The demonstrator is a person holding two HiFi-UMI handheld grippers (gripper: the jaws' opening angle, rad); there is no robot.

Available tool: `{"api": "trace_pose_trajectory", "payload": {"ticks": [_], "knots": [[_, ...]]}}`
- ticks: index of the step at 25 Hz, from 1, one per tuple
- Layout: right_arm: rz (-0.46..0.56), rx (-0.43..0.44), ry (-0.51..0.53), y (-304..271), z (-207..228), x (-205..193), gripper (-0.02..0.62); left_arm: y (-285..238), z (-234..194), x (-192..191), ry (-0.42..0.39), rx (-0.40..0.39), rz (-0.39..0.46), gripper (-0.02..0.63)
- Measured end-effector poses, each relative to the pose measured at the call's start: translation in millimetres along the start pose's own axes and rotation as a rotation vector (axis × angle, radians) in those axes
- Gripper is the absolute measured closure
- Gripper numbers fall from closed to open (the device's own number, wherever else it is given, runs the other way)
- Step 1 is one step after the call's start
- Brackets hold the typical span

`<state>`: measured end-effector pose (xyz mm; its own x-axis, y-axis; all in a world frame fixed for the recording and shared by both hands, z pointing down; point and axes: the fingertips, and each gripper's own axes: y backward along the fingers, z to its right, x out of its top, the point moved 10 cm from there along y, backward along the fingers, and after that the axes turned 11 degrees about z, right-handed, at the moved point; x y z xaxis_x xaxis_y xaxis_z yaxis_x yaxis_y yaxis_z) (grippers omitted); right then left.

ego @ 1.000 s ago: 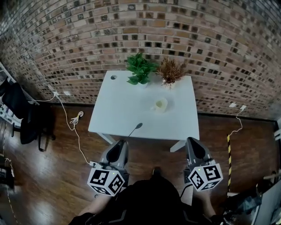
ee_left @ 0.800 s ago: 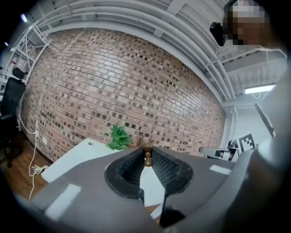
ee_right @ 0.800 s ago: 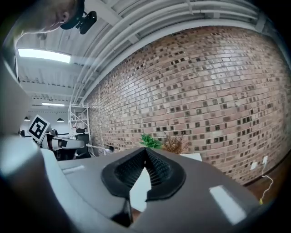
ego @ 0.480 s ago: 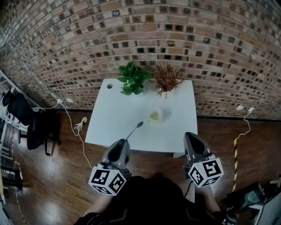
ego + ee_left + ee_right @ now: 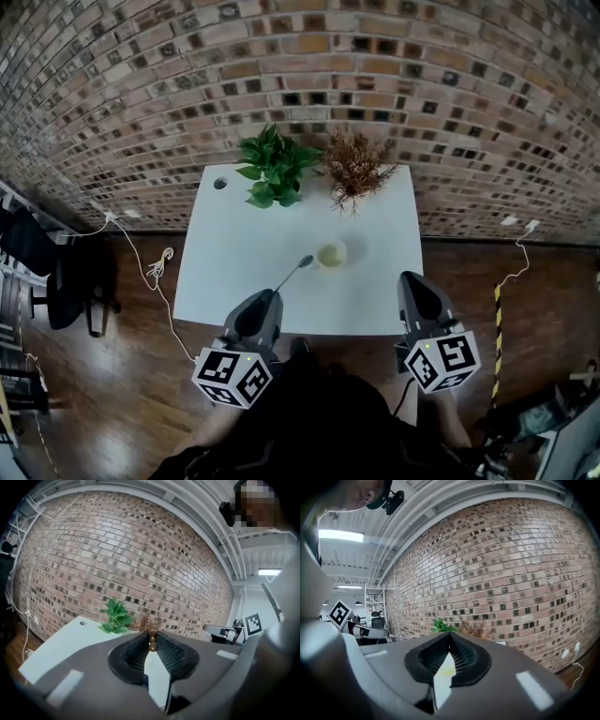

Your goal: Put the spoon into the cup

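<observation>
A grey spoon [image 5: 294, 272] sticks forward from my left gripper [image 5: 266, 302], which is shut on its handle. The spoon's bowl hangs over the white table [image 5: 225, 262], just left of the small pale-yellow cup [image 5: 331, 254]. In the left gripper view the jaws [image 5: 153, 633] pinch the spoon's brown beaded handle end [image 5: 153, 642]; the rest of the spoon is hidden. My right gripper [image 5: 413, 283] is at the table's near right edge, jaws shut and holding nothing. In the right gripper view its tips [image 5: 450, 634] meet.
A green potted plant [image 5: 267, 169] and a dried brown plant [image 5: 354, 171] stand at the table's back edge, against a brick wall. A round hole [image 5: 220, 184] is in the back-left corner. Cables [image 5: 155, 272] lie on the wooden floor to the left.
Both grippers have moved forward to the table's near edge. The spoon travelled with the left gripper, and its bowl is now close beside the cup.
</observation>
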<state>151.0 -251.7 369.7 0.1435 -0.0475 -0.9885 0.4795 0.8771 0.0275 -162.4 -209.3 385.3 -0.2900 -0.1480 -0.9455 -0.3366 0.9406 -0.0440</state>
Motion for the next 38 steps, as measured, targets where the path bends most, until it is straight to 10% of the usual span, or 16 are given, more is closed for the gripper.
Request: {"api": "trace_pose_trajectory", "payload": {"ticks": [17,38], "knots": [[-0.047,-0.113,0.058,-88,-11,-26,0.589,-84,-82,-15,0.092,-0.204,-0.165,0.568],[-0.104,0.014,0.016,-106,54,-60,0.589,-137,-51,-92,0.086,-0.086,-0.407,0.568]]}}
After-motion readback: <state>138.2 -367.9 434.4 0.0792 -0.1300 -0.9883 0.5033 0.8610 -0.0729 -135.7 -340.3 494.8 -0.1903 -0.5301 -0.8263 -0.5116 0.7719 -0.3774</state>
